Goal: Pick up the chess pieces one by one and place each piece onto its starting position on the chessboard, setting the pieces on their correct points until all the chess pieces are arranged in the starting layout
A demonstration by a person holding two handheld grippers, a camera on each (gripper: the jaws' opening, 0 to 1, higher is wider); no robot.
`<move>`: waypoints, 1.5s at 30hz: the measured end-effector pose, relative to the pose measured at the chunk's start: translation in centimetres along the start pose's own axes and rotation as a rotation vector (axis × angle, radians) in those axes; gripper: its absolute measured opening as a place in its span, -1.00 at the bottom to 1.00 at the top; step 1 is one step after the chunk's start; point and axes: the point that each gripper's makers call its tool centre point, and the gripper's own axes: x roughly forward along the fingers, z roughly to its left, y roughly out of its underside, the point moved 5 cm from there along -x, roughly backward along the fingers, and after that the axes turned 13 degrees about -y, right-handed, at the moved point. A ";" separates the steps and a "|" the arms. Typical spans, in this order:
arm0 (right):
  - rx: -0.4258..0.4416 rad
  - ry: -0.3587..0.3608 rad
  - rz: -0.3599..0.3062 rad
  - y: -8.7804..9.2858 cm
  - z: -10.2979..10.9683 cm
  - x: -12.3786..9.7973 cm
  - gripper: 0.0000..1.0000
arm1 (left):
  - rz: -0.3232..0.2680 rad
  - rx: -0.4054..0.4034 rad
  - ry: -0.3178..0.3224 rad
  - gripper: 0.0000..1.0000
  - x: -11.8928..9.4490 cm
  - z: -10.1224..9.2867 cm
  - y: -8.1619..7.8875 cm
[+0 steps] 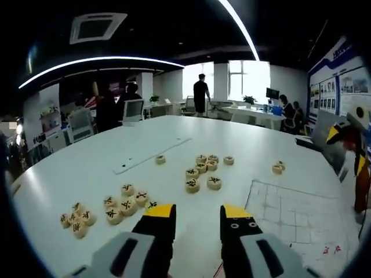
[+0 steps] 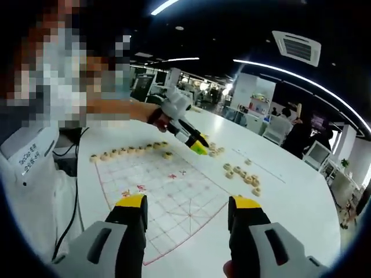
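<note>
While both tools (image 1: 197, 215) (image 2: 189, 208) gape wide and hold nothing, pieces (image 2: 124, 152) apparently line the chessboard's (image 2: 168, 194) far edge.

Open-plan office: desks (image 1: 249, 114), monitors (image 1: 272, 92).

Tan chess pieces (image 1: 203, 175), white red-gridded chessboard (image 2: 165, 191), yellow-tipped black tools

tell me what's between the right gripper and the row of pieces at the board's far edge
In the right gripper view, only bare board grid with red markings lies between the open right gripper and the row of pieces. One piece sits just in front of the row.
</note>
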 end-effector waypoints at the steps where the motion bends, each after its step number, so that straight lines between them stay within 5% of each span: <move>1: 0.001 0.001 -0.001 0.0 0.0 0.0 0.13 | 0.001 0.005 -0.003 -0.40 0.8 -0.2 -0.2; 11: 0.006 0.018 -0.007 0.2 -0.3 -0.6 0.12 | 0.058 0.035 -0.015 -0.41 6.4 -0.8 0.3; 20: 0.004 0.038 -0.012 0.0 -0.8 -1.2 0.12 | 0.051 -0.018 -0.037 -0.52 8.4 -0.2 0.1; 25: 0.002 0.036 -0.007 0.1 -0.7 -1.2 0.12 | 0.042 -0.060 -0.045 -0.63 8.2 -0.3 0.0; 31: 0.002 0.033 -0.006 0.0 -0.7 -1.1 0.12 | 0.044 -0.017 -0.039 -0.63 7.2 -0.6 -0.2; 45: -0.011 0.016 -0.005 -0.3 -0.2 -0.8 0.13 | 0.011 0.028 -0.021 -0.63 1.2 -1.1 -0.3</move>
